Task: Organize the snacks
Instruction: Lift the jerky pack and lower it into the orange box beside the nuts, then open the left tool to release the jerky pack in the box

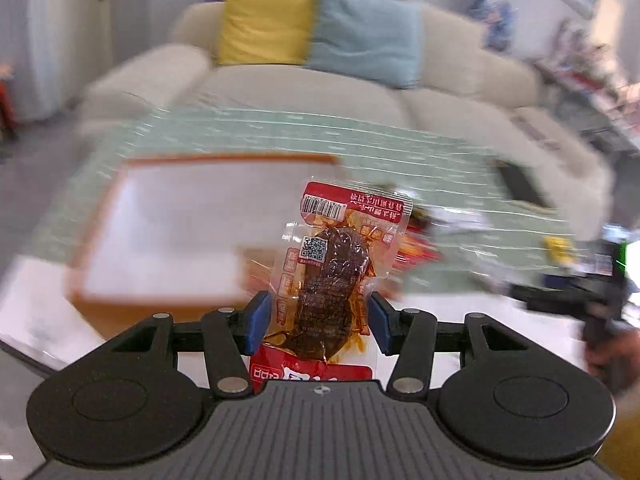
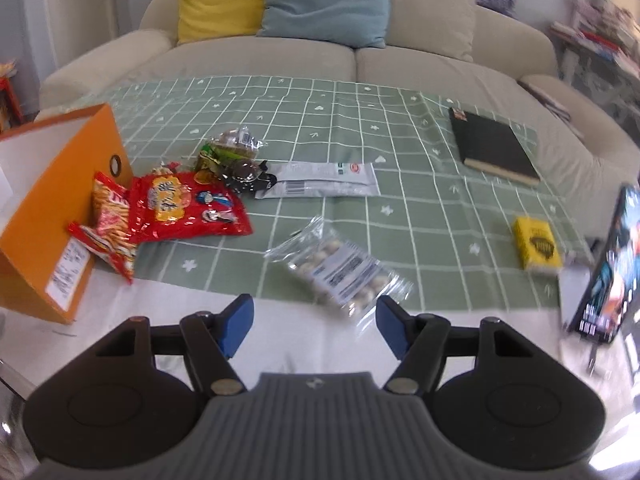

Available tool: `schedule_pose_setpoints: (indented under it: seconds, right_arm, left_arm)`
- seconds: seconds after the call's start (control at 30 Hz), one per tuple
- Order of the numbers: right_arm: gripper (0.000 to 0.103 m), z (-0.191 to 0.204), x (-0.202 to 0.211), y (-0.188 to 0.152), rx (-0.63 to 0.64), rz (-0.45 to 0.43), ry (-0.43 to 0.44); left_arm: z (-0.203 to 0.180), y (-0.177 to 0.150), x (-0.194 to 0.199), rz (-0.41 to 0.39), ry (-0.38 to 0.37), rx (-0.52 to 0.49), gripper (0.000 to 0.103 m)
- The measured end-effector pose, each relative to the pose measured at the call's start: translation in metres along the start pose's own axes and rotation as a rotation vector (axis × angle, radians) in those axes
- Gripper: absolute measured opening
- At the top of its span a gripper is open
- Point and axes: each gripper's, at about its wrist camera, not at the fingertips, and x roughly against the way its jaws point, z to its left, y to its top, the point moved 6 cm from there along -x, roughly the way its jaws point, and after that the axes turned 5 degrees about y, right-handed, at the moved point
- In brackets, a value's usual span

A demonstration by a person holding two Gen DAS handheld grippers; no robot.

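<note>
A clear packet (image 1: 326, 276) with red ends and a dark brown piece of meat inside stands pinched in the left gripper (image 1: 320, 320), carried in the air just in front of the open orange box (image 1: 120, 240). My guess: it goes over that box next, then gets let go. The right gripper (image 2: 314, 326) hangs with jaws apart, empty, behind a clear bag of pale nuts (image 2: 344, 268) on the green cloth (image 2: 360, 128).

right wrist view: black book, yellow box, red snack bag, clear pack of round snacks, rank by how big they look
1. red snack bag
2. black book, a close second; it lies farther off, so it may really be larger
3. clear pack of round snacks, nearest the camera
4. yellow box
</note>
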Motion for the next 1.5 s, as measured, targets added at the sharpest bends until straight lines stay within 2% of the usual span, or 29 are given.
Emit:
schedule_pose_setpoints:
  seconds: [0.07,0.13,0.2,0.4,0.57,0.83,1.03,1.13,1.2,1.3,1.4,1.5]
  right_arm:
    - [0.069,-0.003,-0.012,0.004,0.059,0.023,0.022]
    - [0.072,-0.007,-0.022,0.009,0.12,0.029,0.022]
    - [0.075,-0.012,-0.032,0.013,0.165,0.034,0.025]
    - [0.083,-0.027,-0.055,0.019,0.221,0.083,0.069]
    - [0.085,-0.033,-0.066,0.022,0.22,0.134,0.12]
    - [0.085,-0.059,-0.073,0.021,0.095,0.179,0.18]
    - [0.069,-0.065,-0.072,0.015,0.039,0.187,0.216]
    - [0.069,-0.061,-0.07,0.015,0.038,0.177,0.232]
    - [0.069,-0.055,-0.069,0.016,0.049,0.17,0.242]
    - [0.069,-0.047,-0.068,0.019,0.073,0.146,0.233]
    - [0.07,-0.037,-0.067,0.022,0.12,0.136,0.198]
    - [0.077,-0.028,-0.067,0.025,0.178,0.135,0.164]
  left_arm:
    - [0.012,0.022,-0.024,0.028,0.039,0.003,0.059]
    - [0.026,0.036,-0.052,0.11,0.058,0.025,0.059]
    - [0.034,0.046,-0.076,0.175,0.047,0.039,0.059]
    - [0.053,0.049,-0.137,0.319,0.06,0.067,0.06]
    - [0.055,0.038,-0.155,0.384,0.095,0.037,0.06]
    - [0.055,0.039,-0.161,0.455,0.156,-0.014,0.061]
    - [0.058,0.039,-0.17,0.503,0.192,-0.013,0.064]
    - [0.057,0.039,-0.175,0.514,0.193,0.0,0.068]
    - [0.055,0.037,-0.177,0.523,0.193,0.0,0.067]
    - [0.048,0.036,-0.176,0.498,0.2,-0.031,0.074]
    - [0.038,0.041,-0.157,0.376,0.231,-0.079,0.077]
    - [0.025,0.053,-0.128,0.219,0.249,-0.119,0.077]
